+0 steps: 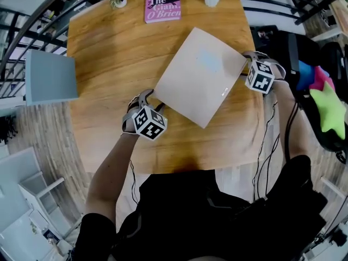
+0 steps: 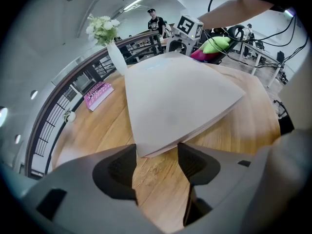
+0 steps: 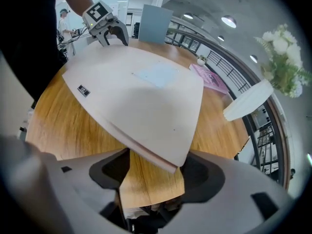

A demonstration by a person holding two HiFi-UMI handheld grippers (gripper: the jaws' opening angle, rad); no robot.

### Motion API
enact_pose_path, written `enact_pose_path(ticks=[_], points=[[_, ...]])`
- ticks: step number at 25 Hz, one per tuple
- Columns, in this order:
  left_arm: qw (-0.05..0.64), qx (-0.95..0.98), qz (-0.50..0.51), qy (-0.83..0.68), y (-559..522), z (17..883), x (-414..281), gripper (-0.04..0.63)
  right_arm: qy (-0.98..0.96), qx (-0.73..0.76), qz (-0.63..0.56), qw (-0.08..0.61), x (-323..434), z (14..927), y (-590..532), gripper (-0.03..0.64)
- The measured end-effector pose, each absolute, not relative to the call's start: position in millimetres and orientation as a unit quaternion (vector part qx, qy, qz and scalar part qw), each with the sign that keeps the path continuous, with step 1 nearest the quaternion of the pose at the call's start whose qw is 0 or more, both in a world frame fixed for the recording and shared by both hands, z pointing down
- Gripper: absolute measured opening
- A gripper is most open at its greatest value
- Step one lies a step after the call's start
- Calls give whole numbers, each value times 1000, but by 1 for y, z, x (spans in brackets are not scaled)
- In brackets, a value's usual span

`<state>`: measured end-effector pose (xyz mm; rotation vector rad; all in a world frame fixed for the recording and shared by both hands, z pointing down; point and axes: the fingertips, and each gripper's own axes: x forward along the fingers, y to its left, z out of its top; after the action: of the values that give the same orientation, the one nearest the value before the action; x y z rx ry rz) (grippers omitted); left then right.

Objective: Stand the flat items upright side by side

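Between the spread, unpressed jaws of the left claw (image 2: 157, 167) one corner of the flat white book (image 1: 198, 76) is lying on the wooden surface (image 1: 109, 58), its diagonal stretching away to the opposite corner, which is sitting inside the likewise spread right claw (image 3: 156, 172).

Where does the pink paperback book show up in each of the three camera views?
Head view: the pink paperback book lies at the top edge, near the centre.
Left gripper view: it is left of centre, below the railing.
Right gripper view: it is right of centre, near the table's far edge.
Shared landmark: the large pale flat book, mid-table in every view; the pink one lies beyond it.
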<state>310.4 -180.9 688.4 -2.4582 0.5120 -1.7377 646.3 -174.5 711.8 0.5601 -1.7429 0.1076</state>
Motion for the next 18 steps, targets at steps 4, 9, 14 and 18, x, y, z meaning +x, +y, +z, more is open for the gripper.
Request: enact_pose_path(ticks=[4, 9, 14, 18], points=[[67, -791, -583, 173, -180, 693, 306, 291, -736, 265, 33, 622, 642, 690, -162, 324], [83, -791, -583, 169, -178, 694, 300, 293, -714, 284, 9, 640, 631, 651, -140, 313], [102, -784, -591, 160, -173, 697, 280, 293, -680, 316, -6, 662, 602, 617, -110, 311], [121, -782, -596, 137, -177, 696, 274, 293, -656, 339, -24, 674, 582, 591, -95, 313]])
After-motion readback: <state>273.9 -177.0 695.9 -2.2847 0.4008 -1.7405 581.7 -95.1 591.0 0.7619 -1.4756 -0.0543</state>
